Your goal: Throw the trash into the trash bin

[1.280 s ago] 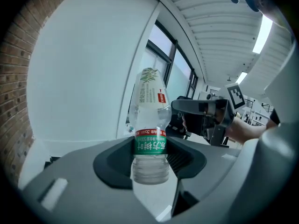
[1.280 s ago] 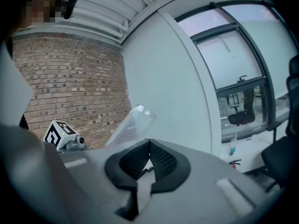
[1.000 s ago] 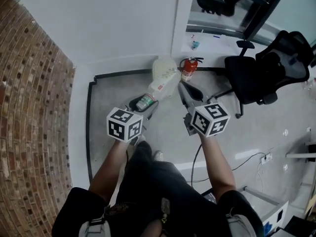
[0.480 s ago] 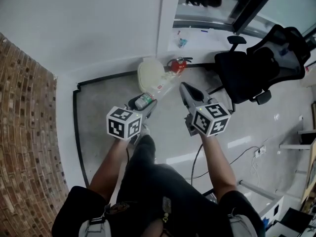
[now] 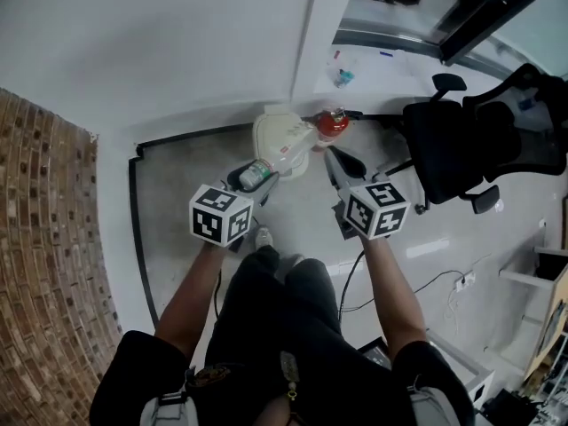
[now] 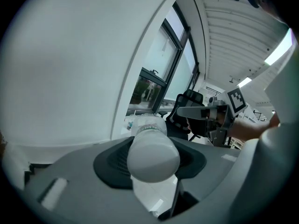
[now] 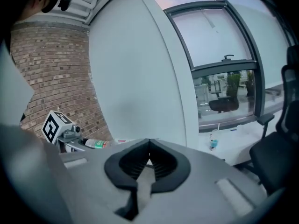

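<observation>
A clear plastic bottle [image 5: 271, 164] with a green label is clamped between the pads of my left gripper [image 5: 251, 177] and points forward, its far end over the cream trash bin [image 5: 269, 130] that stands on the floor by the white wall. In the left gripper view the bottle's rounded end [image 6: 153, 156] fills the space between the jaws. My right gripper [image 5: 341, 161] hovers just right of the bin, jaws shut with nothing in them; its tips meet in the right gripper view [image 7: 148, 142]. That view also shows the bottle [image 7: 96, 144] at the left.
A red fire extinguisher [image 5: 333, 123] stands right beside the bin. A black office chair [image 5: 457, 149] is at the right, and a cable [image 5: 353, 284] runs across the floor. A brick wall [image 5: 44, 238] closes the left side, a white wall [image 5: 195, 43] the far side.
Both grippers have come forward and lower toward the bin. The bottle's far end now lies over the bin. The left grip on the bottle is unchanged, and the right jaws stay shut.
</observation>
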